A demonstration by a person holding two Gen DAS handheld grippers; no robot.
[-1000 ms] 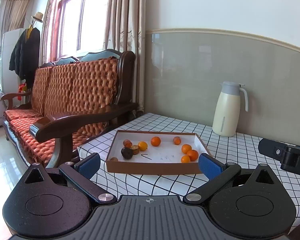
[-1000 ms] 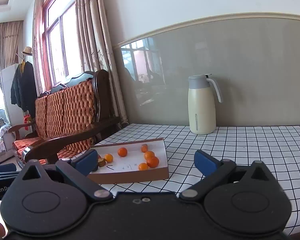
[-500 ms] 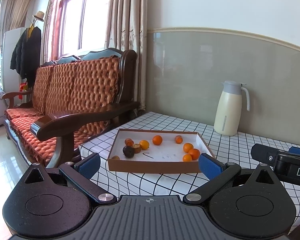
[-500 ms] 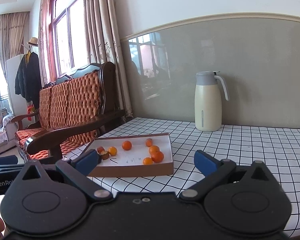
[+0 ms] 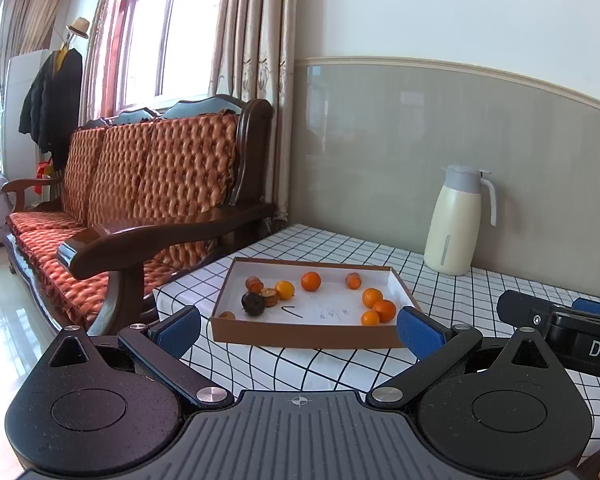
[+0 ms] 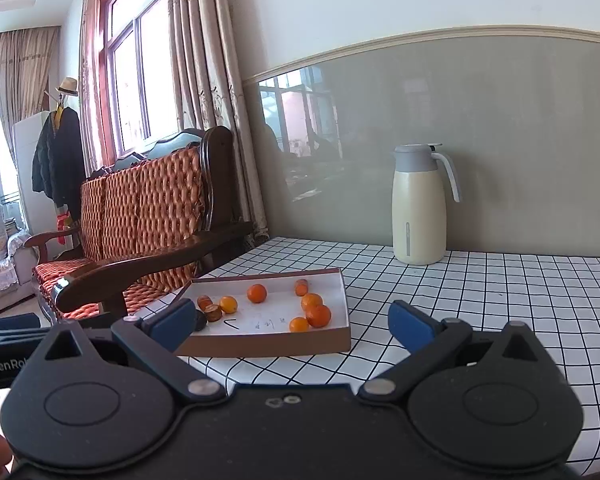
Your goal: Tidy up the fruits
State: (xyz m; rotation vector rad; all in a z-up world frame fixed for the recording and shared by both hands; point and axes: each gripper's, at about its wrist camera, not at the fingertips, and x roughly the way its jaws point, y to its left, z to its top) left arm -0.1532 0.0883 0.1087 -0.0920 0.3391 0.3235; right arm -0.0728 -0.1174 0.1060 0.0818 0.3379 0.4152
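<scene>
A shallow brown cardboard tray with a white floor sits on the checked table; it also shows in the right wrist view. In it lie several small oranges, a yellow one, brownish fruits and a dark round fruit. My left gripper is open and empty, just short of the tray's near wall. My right gripper is open and empty, near the tray's right front corner.
A cream thermos jug stands at the back by the grey wall. A wooden sofa with orange cushions stands left of the table edge. The right gripper's body shows at the right of the left wrist view.
Both grippers have drifted slightly closer to the tray and the right one has shifted leftward. Both stay open and nothing in the tray has moved.
</scene>
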